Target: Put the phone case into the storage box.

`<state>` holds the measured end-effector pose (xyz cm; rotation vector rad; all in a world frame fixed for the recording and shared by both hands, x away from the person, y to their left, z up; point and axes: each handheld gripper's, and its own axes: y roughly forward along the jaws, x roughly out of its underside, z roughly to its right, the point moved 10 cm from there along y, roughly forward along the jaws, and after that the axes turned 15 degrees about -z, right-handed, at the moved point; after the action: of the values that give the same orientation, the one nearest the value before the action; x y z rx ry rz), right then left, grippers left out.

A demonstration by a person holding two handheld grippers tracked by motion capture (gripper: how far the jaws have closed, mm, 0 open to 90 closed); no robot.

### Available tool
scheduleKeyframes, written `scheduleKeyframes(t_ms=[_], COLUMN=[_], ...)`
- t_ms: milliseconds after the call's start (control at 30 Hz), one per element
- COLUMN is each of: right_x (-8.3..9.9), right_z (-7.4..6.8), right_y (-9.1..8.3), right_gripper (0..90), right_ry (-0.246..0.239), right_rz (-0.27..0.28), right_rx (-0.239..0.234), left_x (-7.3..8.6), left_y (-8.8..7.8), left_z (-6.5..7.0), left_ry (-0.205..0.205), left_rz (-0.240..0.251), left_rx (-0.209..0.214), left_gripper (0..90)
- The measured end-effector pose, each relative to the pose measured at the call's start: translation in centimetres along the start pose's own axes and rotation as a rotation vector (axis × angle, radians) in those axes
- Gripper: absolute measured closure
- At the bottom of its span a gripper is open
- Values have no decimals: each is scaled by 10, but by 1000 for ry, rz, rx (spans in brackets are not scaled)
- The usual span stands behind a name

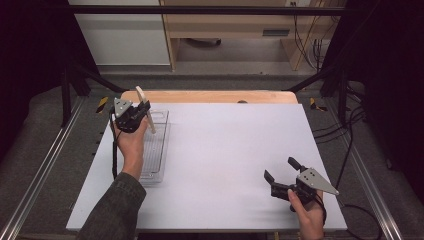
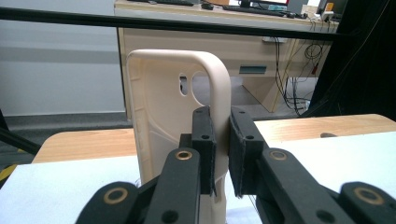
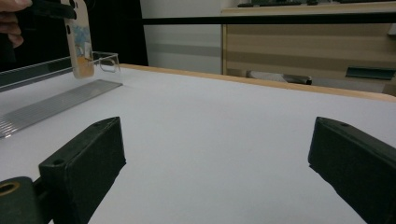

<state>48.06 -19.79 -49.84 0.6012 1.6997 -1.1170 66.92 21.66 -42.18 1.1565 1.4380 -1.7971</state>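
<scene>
A: Looking from the high view, left tongs [image 1: 145,111] hold the phone case [image 1: 145,109] above the clear tray [image 1: 156,150]; right tongs [image 1: 280,171] gape idle over the tabletop [image 1: 225,150].

B: Left gripper view: pads clamp the case's side rim.

A: Right gripper view: case hangs over the tray. Lower it gently, I'd say.

Two hand-held grippers, one clamped and one spread

The left gripper [image 1: 141,111] is raised at the far left, forearm stretched forward, its jaws pinched together on a thin edge; the right gripper [image 1: 281,174] sits low at the near right, wrist bent inward, jaws wide apart
</scene>
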Motion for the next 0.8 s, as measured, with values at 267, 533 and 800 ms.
scheduleKeyframes(t_ms=[267, 533, 800], right_x=[1, 1, 1], right_z=[0, 1, 0], right_y=[1, 1, 1], right_gripper=[38, 39, 39], right_ry=[1, -1, -2], right_rz=[-3, -3, -4], right_rx=[0, -2, -2], left_x=[2, 3, 5], left_y=[2, 3, 4], left_z=[-3, -2, -2], left_ry=[4, 17, 18], left_rz=[-6, -11, -15], left_rx=[-10, -17, -14], left_gripper=[811, 811, 811])
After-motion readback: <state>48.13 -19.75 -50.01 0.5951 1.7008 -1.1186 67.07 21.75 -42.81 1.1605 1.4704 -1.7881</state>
